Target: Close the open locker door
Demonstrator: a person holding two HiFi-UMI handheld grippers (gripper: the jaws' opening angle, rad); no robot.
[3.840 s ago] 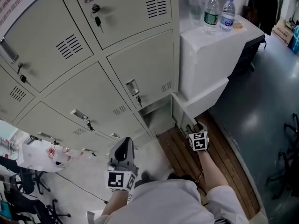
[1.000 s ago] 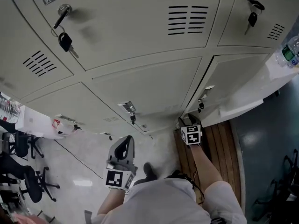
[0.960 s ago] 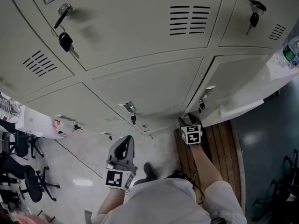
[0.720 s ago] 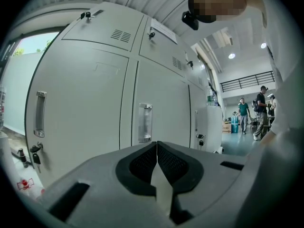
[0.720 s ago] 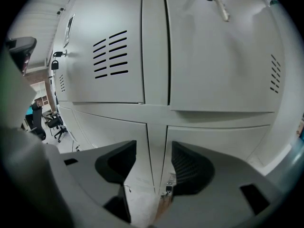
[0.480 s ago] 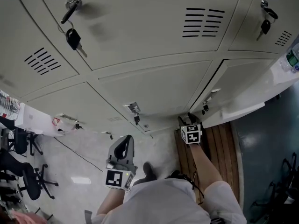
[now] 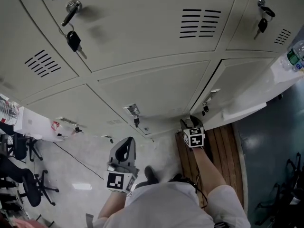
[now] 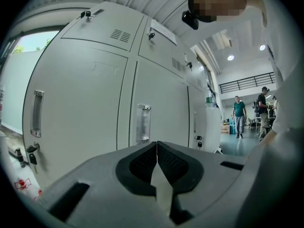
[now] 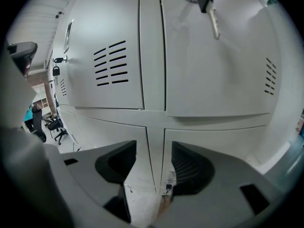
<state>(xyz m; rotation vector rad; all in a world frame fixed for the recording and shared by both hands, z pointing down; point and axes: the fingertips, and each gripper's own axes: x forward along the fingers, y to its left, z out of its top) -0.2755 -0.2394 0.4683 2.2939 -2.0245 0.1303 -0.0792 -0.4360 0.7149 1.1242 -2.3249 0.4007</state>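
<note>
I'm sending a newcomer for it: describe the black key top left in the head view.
On the grey lockers, find the wide door with vent slots at its right. The key dangles from the lock at that door's top left; the other black key hangs far right.

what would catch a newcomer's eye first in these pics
A wall of grey lockers fills the head view, with a black-headed key dangling from a lock at upper left. Below, the two grippers stand out by their black-and-white marker cubes: the left gripper with jaws together, the right gripper with jaws apart, close to the bottom lockers.
</note>
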